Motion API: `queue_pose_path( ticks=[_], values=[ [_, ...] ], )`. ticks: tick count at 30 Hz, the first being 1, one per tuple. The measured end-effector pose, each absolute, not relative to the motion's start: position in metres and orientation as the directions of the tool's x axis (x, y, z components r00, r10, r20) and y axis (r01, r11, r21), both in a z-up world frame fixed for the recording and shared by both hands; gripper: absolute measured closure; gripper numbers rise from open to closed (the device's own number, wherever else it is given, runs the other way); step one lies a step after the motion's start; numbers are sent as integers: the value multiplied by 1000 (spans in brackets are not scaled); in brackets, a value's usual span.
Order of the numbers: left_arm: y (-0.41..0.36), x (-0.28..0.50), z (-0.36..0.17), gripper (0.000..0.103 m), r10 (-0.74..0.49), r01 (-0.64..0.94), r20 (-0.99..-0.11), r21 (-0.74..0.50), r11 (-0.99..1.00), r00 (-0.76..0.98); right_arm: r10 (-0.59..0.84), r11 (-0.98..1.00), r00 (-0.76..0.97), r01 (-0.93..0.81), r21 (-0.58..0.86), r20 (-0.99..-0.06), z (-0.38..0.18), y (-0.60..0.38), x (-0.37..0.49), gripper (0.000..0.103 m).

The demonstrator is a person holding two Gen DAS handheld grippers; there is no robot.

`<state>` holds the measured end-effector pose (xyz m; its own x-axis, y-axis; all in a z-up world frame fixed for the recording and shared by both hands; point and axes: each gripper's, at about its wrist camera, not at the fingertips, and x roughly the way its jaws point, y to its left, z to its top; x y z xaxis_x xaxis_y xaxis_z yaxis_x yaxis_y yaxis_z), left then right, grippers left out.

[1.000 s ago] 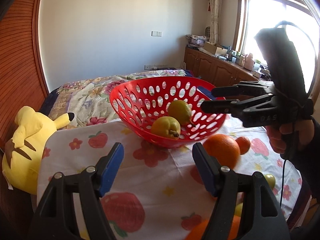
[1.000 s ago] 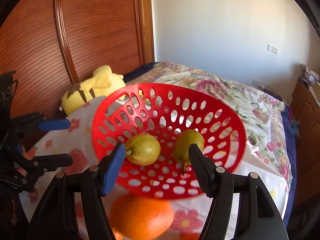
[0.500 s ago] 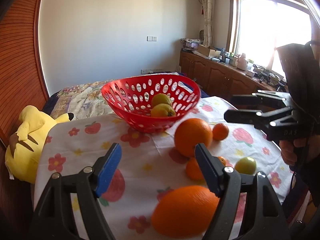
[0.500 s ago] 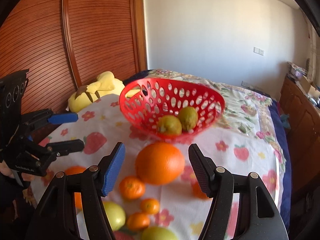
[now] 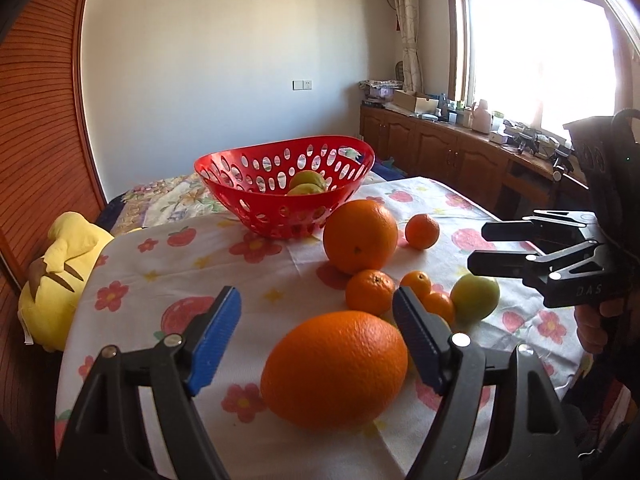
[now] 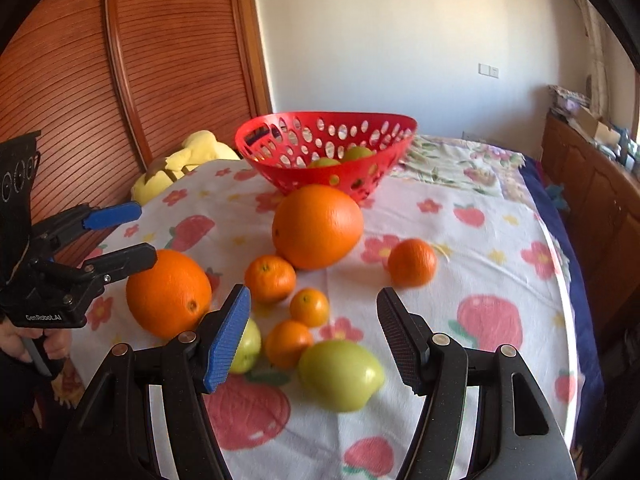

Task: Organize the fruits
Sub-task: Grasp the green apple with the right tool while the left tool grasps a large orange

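A red perforated basket (image 5: 280, 184) (image 6: 324, 152) stands at the far side of the table with two green-yellow fruits (image 5: 308, 182) inside. My left gripper (image 5: 316, 332) is open, its jaws on either side of a large orange (image 5: 336, 368) (image 6: 168, 292) lying just below them. My right gripper (image 6: 314, 332) is open and empty above a green fruit (image 6: 340, 372) and small tangerines (image 6: 288, 342). Another large orange (image 6: 318, 226) (image 5: 360, 236) lies in front of the basket.
The round table carries a flowered cloth (image 6: 500, 280). A lone tangerine (image 6: 412, 262) lies to the right. A yellow plush toy (image 5: 60, 272) sits off the table's left edge. A bed and wooden cabinets (image 5: 440, 152) stand behind.
Both grippers have pulled back from the basket and dropped lower toward the near table edge. Loose oranges, tangerines and green fruits have come into view beneath them.
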<state>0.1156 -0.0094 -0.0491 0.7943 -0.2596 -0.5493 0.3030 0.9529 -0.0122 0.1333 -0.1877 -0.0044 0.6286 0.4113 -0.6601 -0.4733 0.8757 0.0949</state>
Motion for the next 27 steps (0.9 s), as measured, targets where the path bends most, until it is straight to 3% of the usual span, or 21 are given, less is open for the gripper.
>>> queue_pose_path(
  ticks=[14, 27],
  values=[
    [-21, 111, -66, 24, -235, 288, -586, -3, 958, 776, 391, 902, 633, -408, 141, -668, -30, -203, 121, 35],
    [-17, 117, -81, 16, -263, 282, -607, -66, 957, 750, 364, 916, 636, -377, 138, -680, -48, -203, 115, 35]
  ],
)
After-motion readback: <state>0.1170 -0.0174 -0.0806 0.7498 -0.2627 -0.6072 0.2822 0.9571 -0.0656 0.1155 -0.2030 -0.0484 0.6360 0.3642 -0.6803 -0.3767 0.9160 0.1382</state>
